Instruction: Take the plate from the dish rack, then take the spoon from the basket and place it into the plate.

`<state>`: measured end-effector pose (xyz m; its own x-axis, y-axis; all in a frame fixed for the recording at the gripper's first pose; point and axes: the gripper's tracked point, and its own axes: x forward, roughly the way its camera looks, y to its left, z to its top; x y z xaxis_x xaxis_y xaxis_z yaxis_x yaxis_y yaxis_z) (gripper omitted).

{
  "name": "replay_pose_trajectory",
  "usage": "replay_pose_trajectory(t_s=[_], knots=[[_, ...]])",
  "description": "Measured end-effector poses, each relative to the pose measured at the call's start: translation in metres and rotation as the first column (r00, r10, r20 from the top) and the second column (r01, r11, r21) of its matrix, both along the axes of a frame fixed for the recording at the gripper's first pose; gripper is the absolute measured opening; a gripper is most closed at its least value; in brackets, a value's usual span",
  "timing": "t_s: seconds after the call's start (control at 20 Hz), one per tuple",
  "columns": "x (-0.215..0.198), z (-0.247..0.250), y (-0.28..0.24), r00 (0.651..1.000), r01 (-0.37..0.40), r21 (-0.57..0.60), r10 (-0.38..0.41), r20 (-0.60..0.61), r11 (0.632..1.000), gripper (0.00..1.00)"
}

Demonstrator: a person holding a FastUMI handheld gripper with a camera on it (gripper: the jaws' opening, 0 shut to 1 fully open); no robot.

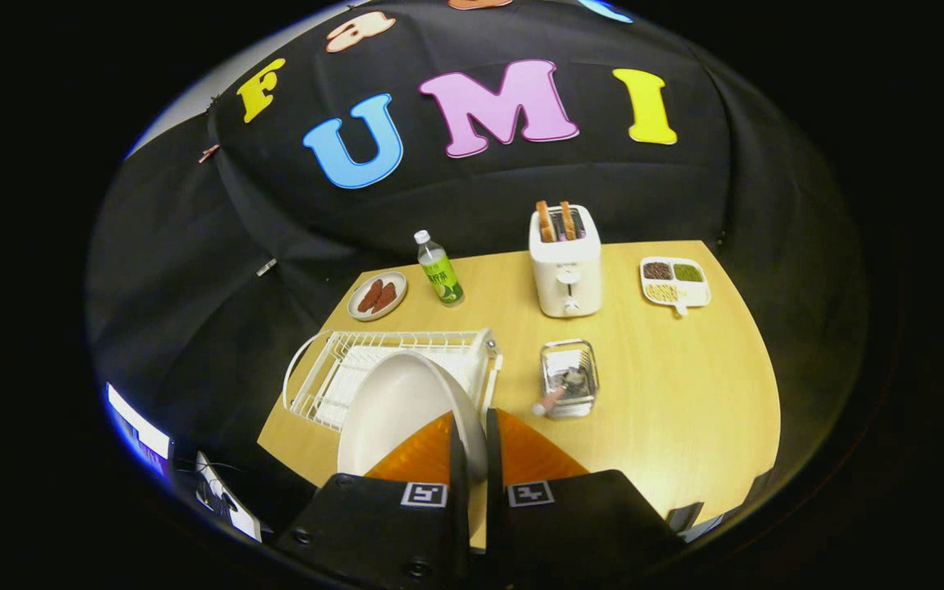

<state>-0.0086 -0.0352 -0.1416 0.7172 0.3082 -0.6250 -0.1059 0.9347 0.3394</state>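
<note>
Here your gripper [472, 442] is clamped on the rim of the round white plate [394, 410], both orange fingers pinching it edge-on, held above the white wire dish rack [333, 369]. The pink-handled spoon [558, 393] waits in the small metal basket [569, 378] just right of the rack, so set the plate flat on the wooden table [669, 393] nearby, I judge.
</note>
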Motion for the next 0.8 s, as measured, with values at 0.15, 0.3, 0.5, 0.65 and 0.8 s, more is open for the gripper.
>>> replay_pose_trajectory(t_s=[0.15,0.3,0.5,0.65,0.8], knots=[[-0.044,-0.043,-0.045,0.996,0.049,0.042,-0.046,-0.080,0.998,0.12],[-0.062,-0.091,-0.079,0.979,0.135,0.065,-0.123,-0.160,0.989,0.12],[-0.039,-0.154,-0.094,0.959,0.191,0.110,-0.161,-0.234,0.975,0.12],[-0.008,-0.188,-0.097,0.955,0.193,0.114,-0.160,-0.249,0.975,0.12],[0.009,-0.208,-0.092,0.948,0.174,0.121,-0.133,-0.288,0.977,0.13]])
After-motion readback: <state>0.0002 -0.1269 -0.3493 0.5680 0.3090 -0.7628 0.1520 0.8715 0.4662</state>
